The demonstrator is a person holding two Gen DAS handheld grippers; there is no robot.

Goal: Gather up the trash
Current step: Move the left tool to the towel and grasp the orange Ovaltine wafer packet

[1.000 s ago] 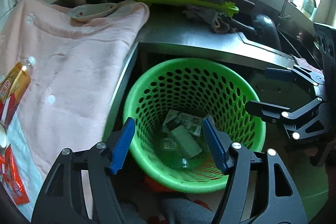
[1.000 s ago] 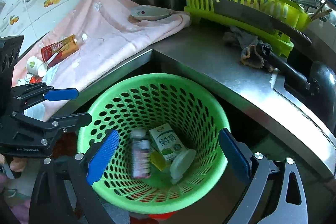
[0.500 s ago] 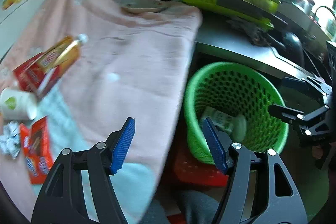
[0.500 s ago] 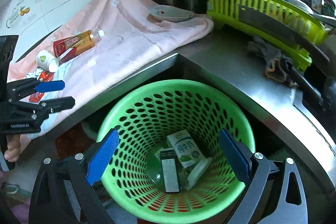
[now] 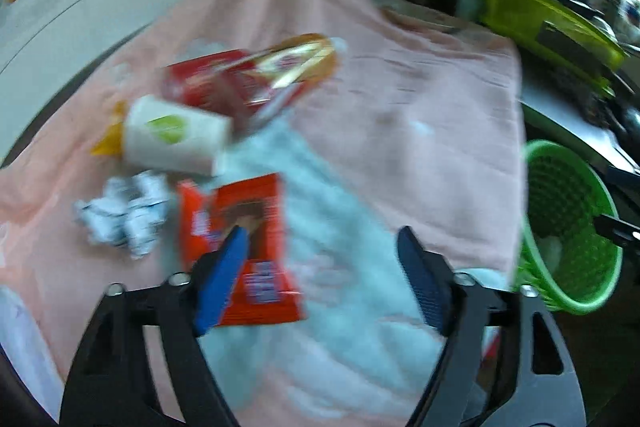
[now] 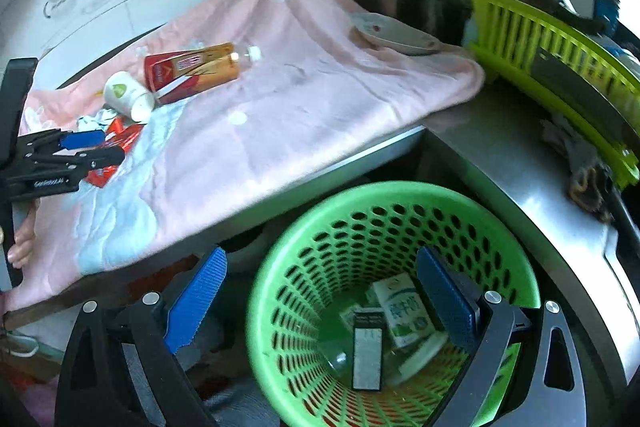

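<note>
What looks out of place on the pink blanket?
Trash lies scattered at its left end: a tipped paper cup, a bottle on its side, crumpled paper and a red wrapper. None is in the green basket yet.

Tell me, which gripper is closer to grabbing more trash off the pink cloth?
Left. The left gripper hangs open right over the orange wrapper, its jaws having just been opening with nothing gripped. The right gripper is open over the green basket, away from the trash on the pink cloth.

Left claw [image 5: 322, 249] just opening wider, empty; right claw [image 6: 320, 281] wide.
</note>
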